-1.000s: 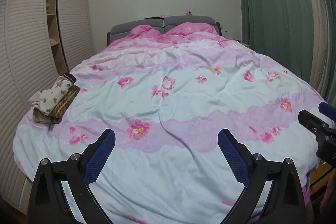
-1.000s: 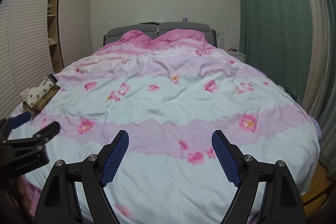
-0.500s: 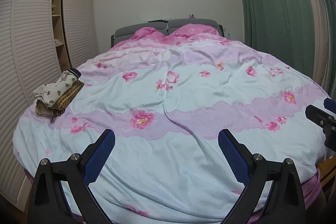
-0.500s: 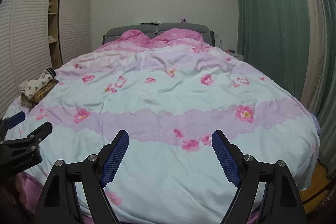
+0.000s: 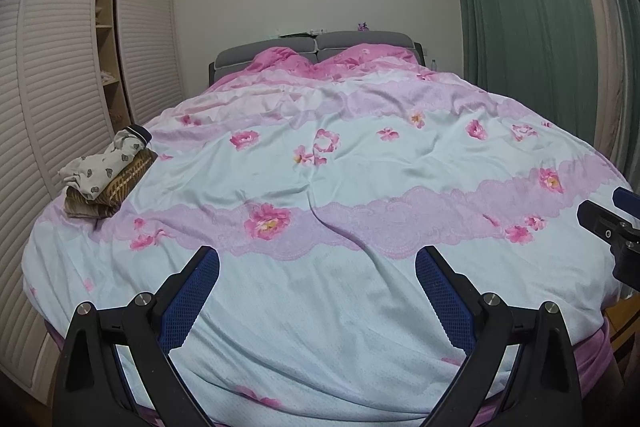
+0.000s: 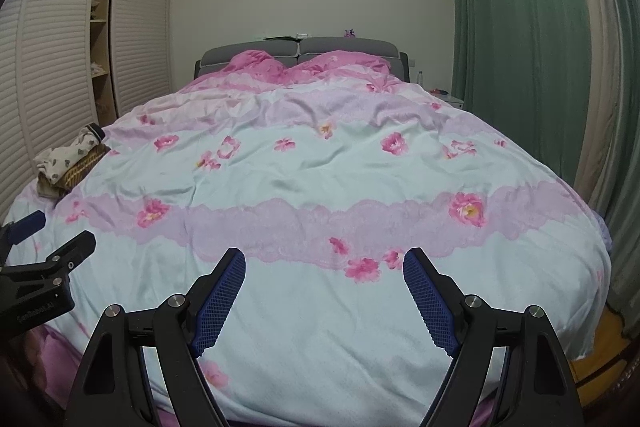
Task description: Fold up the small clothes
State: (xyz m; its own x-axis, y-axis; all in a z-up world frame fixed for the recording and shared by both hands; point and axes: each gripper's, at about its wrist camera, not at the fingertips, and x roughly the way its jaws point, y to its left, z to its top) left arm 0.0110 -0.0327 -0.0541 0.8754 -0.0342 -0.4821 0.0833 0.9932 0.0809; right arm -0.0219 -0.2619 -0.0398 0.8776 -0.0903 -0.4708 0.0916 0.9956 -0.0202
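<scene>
Evidently the small stack of clothes point(image 5: 106, 173), a white patterned garment atop brown striped folded cloth, sits at the left edge of the pink-flowered pale-blue duvet point(image 5: 360, 163), in the middle left of both frames, its long axis running toward the headboard. Both the left gripper point(image 5: 317, 301) and right gripper point(image 6: 324, 301) hang empty with fingers spread wide; the left seems nearer. Faint lettering on the left gripper's body is too small to read surely.

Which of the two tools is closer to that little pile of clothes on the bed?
Left. The left tool hangs open nearer the clothes; the right tool is farther right.
</scene>
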